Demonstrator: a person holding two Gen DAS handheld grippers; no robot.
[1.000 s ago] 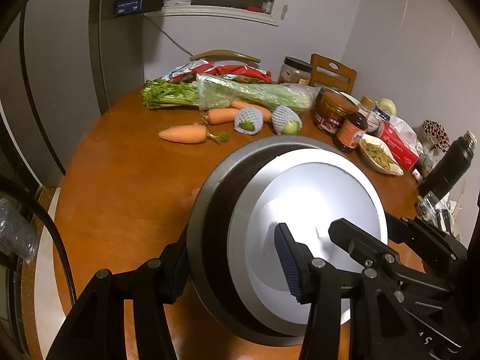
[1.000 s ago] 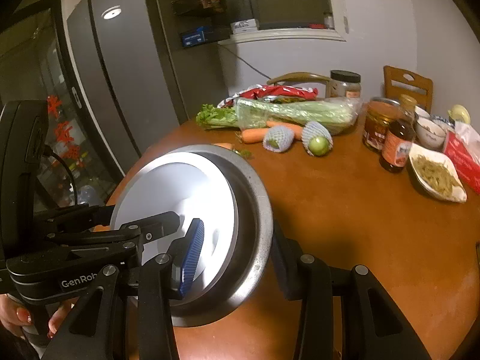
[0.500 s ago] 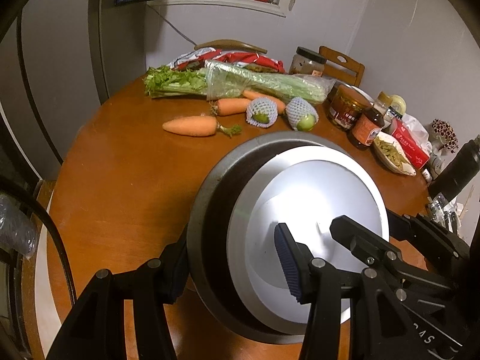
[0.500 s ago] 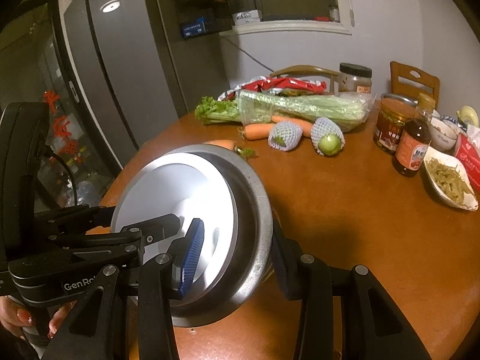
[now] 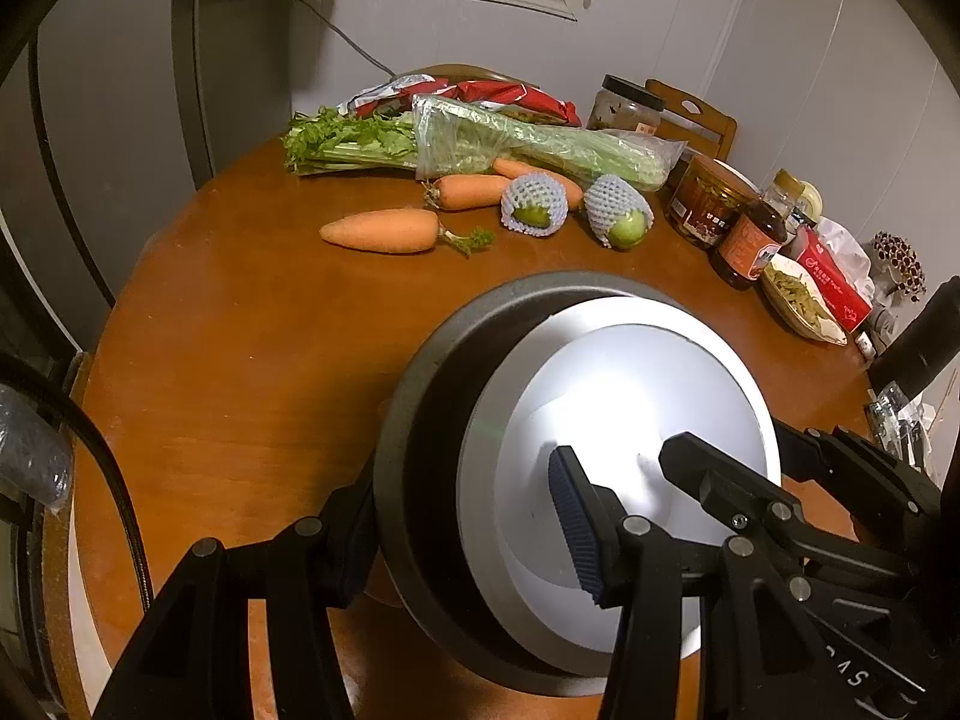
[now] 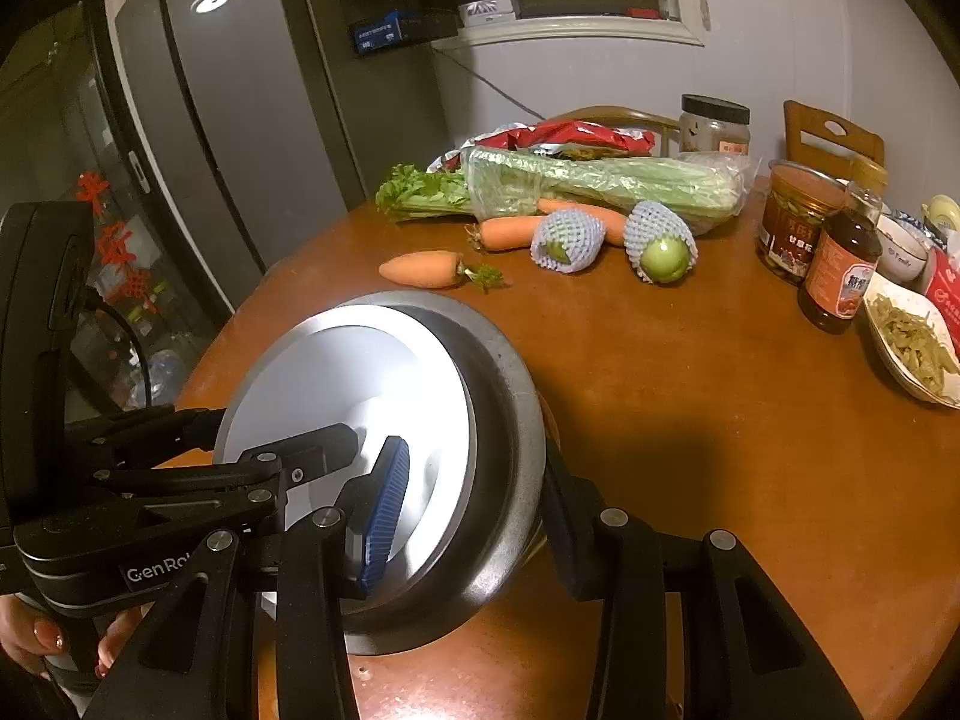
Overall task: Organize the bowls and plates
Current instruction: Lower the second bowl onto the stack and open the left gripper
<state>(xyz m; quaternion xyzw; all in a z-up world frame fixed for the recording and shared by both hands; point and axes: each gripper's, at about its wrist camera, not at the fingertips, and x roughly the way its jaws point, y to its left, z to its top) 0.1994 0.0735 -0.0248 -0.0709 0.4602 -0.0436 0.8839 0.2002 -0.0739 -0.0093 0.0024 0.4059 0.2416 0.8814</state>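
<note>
Both tongs, left tongs [image 5: 465, 525] and right tongs [image 6: 474, 504], grip the tilted metal bowl [image 5: 432, 420] holding a white plate [image 5: 630, 396]; beyond the bowl lies a carrot [image 5: 381, 231] on the worktop [image 5: 240, 360].

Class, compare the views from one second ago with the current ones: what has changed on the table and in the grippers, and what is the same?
Both grippers, left gripper and right gripper, with the metal bowl and white plate clamped between them, shifted as one; the vegetables sit lower in both views. Nothing was gripped or released. The carrot and jars kept their places on the table.
</note>
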